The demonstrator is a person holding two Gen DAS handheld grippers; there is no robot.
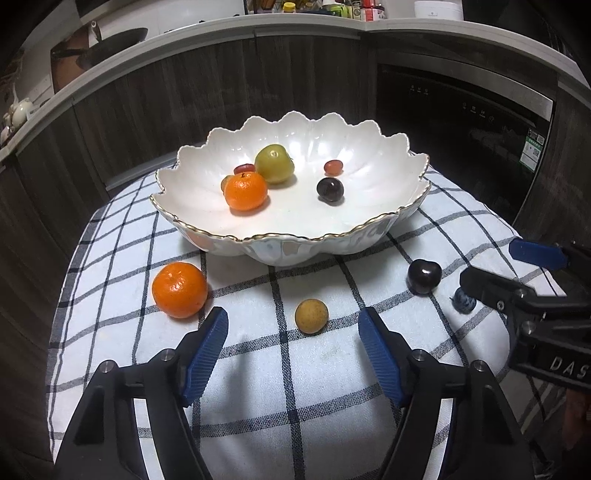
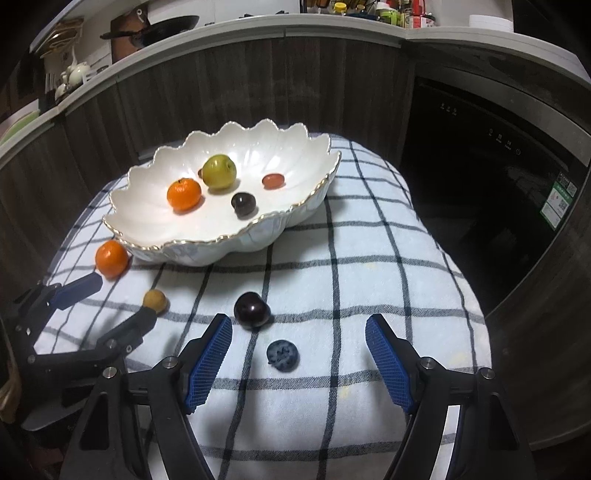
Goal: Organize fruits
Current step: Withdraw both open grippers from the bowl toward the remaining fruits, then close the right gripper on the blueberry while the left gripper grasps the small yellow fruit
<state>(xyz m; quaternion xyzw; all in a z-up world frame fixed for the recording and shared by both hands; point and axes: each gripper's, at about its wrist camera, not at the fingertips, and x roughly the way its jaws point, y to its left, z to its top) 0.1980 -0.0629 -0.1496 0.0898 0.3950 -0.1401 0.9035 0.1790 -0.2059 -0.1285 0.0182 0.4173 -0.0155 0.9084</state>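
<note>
A white scalloped bowl (image 1: 288, 254) (image 2: 207, 254) stands on a checked cloth. It holds a tangerine (image 1: 245, 191), a green fruit (image 1: 274, 163), a dark cherry (image 1: 330, 189) and small red fruits (image 1: 333, 167). On the cloth lie a tangerine (image 1: 180, 290) (image 2: 112, 258), a small yellow-brown fruit (image 1: 311, 316) (image 2: 154, 300), a dark cherry (image 1: 424, 276) (image 2: 251, 309) and a blueberry (image 1: 464, 301) (image 2: 283, 355). My left gripper (image 1: 293, 326) is open, with the yellow-brown fruit just ahead between its fingertips. My right gripper (image 2: 299, 334) is open, with the blueberry between its fingers.
The checked cloth (image 2: 369, 258) covers a small rounded table with edges close on all sides. Dark wooden cabinets (image 1: 184, 92) and a black built-in appliance (image 2: 498, 166) stand behind. A counter above carries a pan (image 2: 162, 26) and bottles.
</note>
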